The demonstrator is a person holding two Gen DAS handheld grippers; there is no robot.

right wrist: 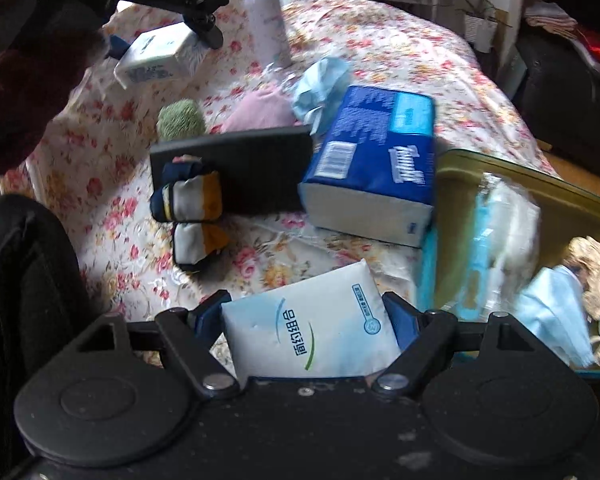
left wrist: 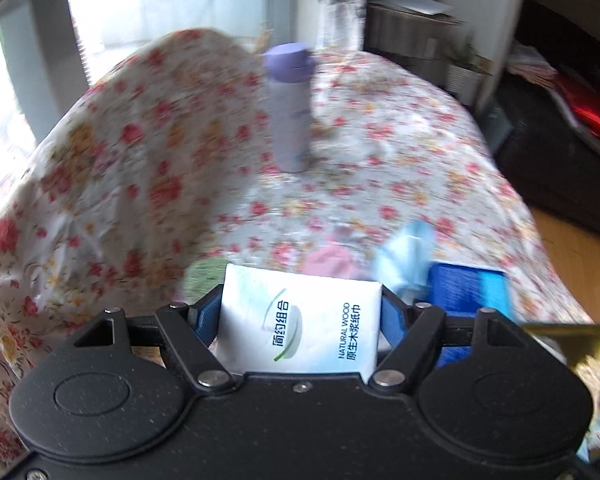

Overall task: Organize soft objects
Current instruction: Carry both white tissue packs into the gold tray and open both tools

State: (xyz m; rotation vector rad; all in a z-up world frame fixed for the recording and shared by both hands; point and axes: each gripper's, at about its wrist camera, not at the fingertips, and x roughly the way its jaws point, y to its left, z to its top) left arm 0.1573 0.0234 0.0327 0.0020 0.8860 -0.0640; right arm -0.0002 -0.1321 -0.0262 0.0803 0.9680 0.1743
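My left gripper (left wrist: 300,312) is shut on a white tissue pack (left wrist: 300,320), lifted above the floral tablecloth (left wrist: 380,152). The right wrist view shows that same gripper (right wrist: 168,46) at the upper left, holding its pack (right wrist: 156,58) in the air. My right gripper (right wrist: 310,316) is shut on a second white tissue pack (right wrist: 312,328), just left of a gold tin (right wrist: 452,216) that holds a blue face mask (right wrist: 556,316) and wrapped items. A big blue tissue pack (right wrist: 372,160) lies on the cloth ahead, with two rolled sock pairs (right wrist: 192,200) to its left.
A purple bottle (left wrist: 290,104) stands upright mid-table. A black flat case (right wrist: 244,168), a green fuzzy ball (right wrist: 180,120), a pink cloth (right wrist: 260,108) and a crumpled blue mask (right wrist: 320,80) lie nearby. A dark sleeve (right wrist: 16,80) fills the left. Dark furniture (left wrist: 560,152) stands beyond the table's right edge.
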